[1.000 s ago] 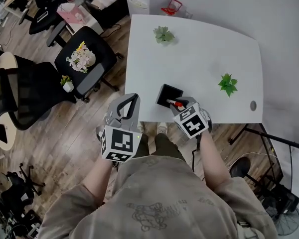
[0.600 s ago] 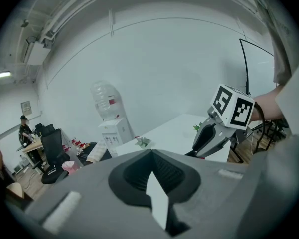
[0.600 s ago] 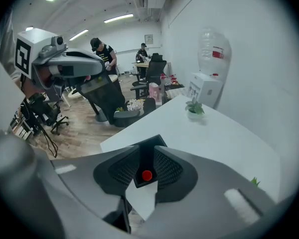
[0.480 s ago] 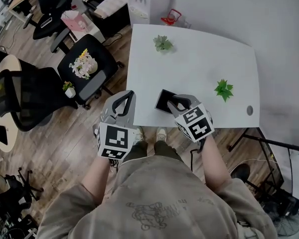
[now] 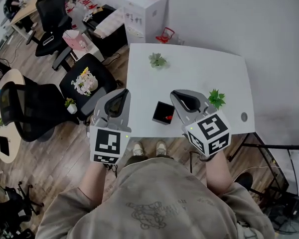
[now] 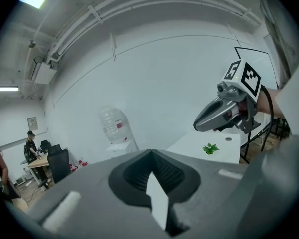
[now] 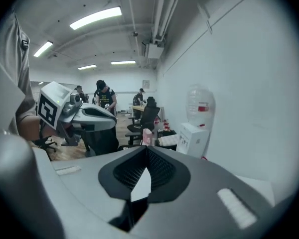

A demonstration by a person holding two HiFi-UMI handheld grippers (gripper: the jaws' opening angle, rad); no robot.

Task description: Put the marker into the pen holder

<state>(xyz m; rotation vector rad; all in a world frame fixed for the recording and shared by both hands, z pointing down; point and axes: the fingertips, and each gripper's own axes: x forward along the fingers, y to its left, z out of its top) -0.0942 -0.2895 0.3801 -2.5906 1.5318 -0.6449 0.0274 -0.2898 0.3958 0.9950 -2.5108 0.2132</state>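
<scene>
The black square pen holder (image 5: 163,112) stands near the front edge of the white table (image 5: 194,73), with the red marker (image 5: 168,117) inside it. My right gripper (image 5: 176,94) is lifted above and just right of the holder, shut and holding nothing. My left gripper (image 5: 123,92) is raised over the table's left edge, also shut and holding nothing. In the left gripper view the left gripper (image 6: 150,151) has its jaws together, and the right gripper (image 6: 224,114) shows beyond them. In the right gripper view the right gripper (image 7: 147,148) has its jaws together too.
Two small green plants (image 5: 157,60) (image 5: 216,98) sit on the table. A water dispenser (image 5: 142,11) stands behind it. Black office chairs (image 5: 87,81) are to the left on the wooden floor. People (image 7: 104,99) work at desks far off.
The right gripper held the marker over the holder a second ago. The marker now sits in the holder, and the right gripper has lifted away to the right. Both grippers rose.
</scene>
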